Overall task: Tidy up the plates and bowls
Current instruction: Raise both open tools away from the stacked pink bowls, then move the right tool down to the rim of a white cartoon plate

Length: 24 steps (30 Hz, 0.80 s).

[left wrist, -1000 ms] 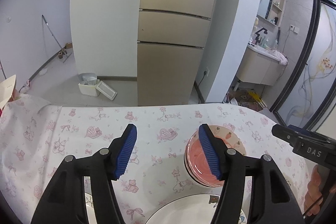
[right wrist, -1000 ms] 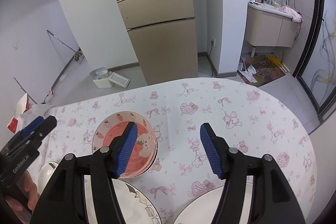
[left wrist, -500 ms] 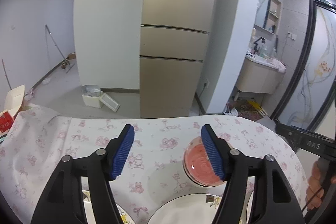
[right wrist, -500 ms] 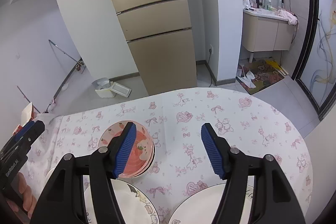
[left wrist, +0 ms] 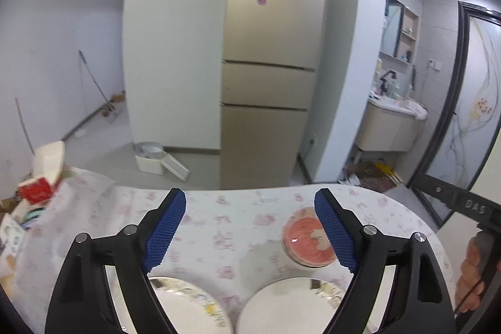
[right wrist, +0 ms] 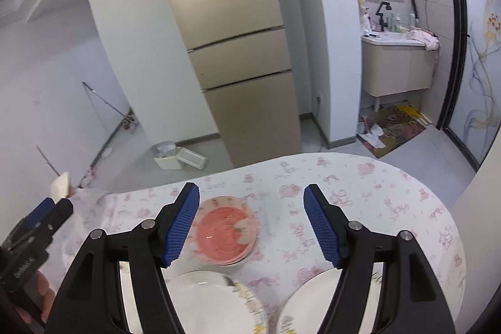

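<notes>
Claws are held above the table (left wrist: 219,227): left claw (left wrist: 250,229) and right claw (right wrist: 252,224) are opening, nothing between them. Pink plates (right wrist: 227,232) are stacked mid-table, white plates (right wrist: 216,302) at its near edge.

Higher above the table (left wrist: 244,227) than a second ago, both of them. Left gripper (left wrist: 250,235) jaws opening wider, nothing between. Right gripper (right wrist: 252,223) jaws opening a bit too, also empty. Pink plates (right wrist: 227,232) look smaller and farther. More of the fridge (left wrist: 272,58) top showing.
</notes>
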Each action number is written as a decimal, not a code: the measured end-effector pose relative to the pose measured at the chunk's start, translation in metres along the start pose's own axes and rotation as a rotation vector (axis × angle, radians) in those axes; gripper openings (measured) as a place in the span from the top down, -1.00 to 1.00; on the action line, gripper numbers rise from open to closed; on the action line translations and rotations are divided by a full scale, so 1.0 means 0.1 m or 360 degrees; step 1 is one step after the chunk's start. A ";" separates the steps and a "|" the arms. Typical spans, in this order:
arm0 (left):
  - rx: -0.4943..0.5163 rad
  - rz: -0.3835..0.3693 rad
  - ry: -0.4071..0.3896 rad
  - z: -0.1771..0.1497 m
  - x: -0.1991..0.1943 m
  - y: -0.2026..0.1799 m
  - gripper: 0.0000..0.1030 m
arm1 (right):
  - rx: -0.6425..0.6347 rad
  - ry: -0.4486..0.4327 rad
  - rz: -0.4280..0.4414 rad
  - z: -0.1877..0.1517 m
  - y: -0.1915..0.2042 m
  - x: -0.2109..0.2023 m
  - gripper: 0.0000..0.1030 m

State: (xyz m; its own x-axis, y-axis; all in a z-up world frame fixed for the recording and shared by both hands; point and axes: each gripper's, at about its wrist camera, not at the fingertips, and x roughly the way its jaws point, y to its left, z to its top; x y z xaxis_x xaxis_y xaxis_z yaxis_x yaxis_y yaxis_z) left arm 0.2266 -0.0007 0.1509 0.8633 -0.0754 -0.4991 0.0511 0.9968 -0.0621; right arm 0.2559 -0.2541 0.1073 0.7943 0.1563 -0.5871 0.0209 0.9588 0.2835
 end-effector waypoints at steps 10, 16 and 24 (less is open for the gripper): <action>-0.0038 0.0145 -0.0164 -0.20 -0.94 0.62 -0.68 | -0.0056 -0.0121 0.0244 -0.32 0.60 -0.44 -0.43; -0.0148 0.0085 -0.0278 -0.61 -1.30 1.00 -1.00 | 0.0078 -0.0110 0.0442 -0.59 0.82 -0.44 -0.43; -0.0160 0.0241 -0.0184 -1.17 -1.08 1.31 -1.00 | -0.0060 -0.0051 0.0551 -1.06 1.16 -0.19 -0.43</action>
State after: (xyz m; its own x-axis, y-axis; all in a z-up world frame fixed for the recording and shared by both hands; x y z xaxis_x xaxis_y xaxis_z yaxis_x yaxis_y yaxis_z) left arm 0.0811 0.1345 0.0951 0.9095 0.0844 -0.4071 -0.1287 0.9882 -0.0826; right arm 0.1789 -0.1206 0.0709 0.7690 0.4669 -0.4367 -0.2753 0.8583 0.4331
